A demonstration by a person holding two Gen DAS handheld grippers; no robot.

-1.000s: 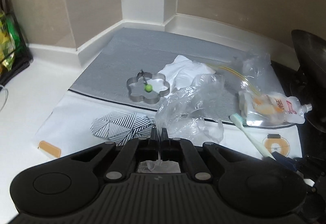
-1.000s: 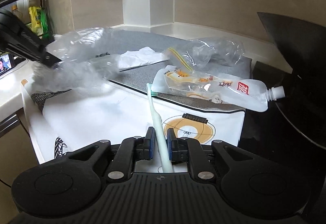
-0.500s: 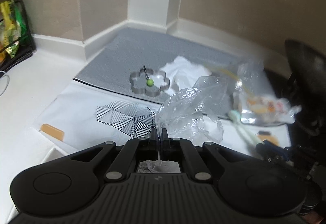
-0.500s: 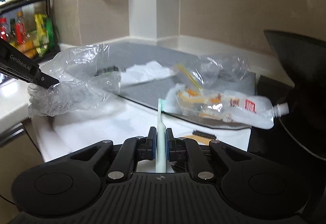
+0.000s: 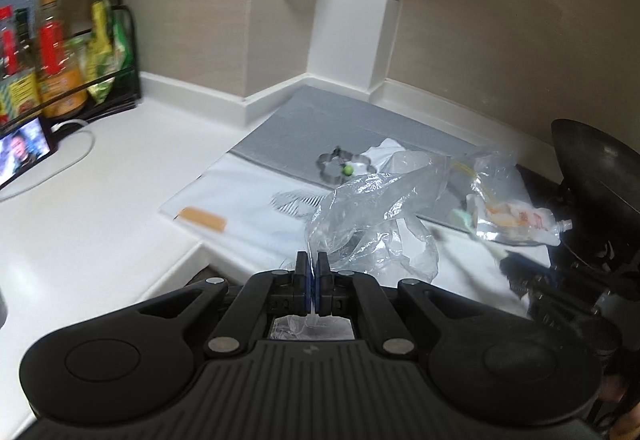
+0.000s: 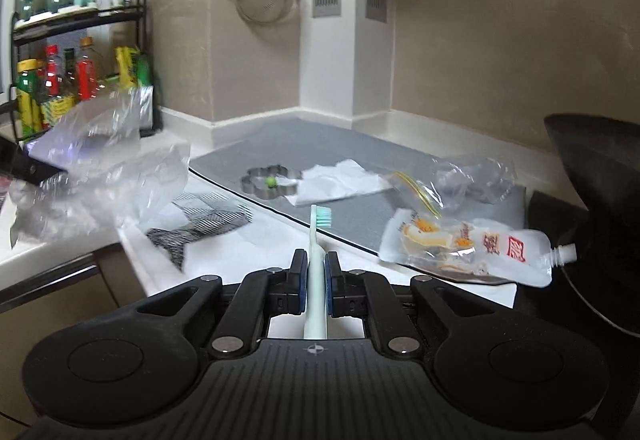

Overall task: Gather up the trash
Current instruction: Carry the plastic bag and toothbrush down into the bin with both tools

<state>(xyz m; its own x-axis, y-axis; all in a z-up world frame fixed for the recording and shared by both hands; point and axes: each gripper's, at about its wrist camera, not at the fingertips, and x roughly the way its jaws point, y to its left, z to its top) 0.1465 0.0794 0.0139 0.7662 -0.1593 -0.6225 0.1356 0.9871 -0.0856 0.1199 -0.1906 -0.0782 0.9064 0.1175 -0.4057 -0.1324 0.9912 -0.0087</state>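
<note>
Pinching a crumpled clear plastic bag (image 5: 372, 216) in the left gripper (image 5: 311, 264), tilted downward above the white countertop (image 5: 100, 208) edge; clamping a pale green toothbrush (image 6: 318, 260), bristles forward, in the right gripper (image 6: 316, 272) near the spouted pouch (image 6: 468, 248).

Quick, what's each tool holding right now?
Left tool: closed, holding a crumpled clear plastic bag.
Right tool: closed, holding a toothbrush by its handle, bristles pointing away.
</note>
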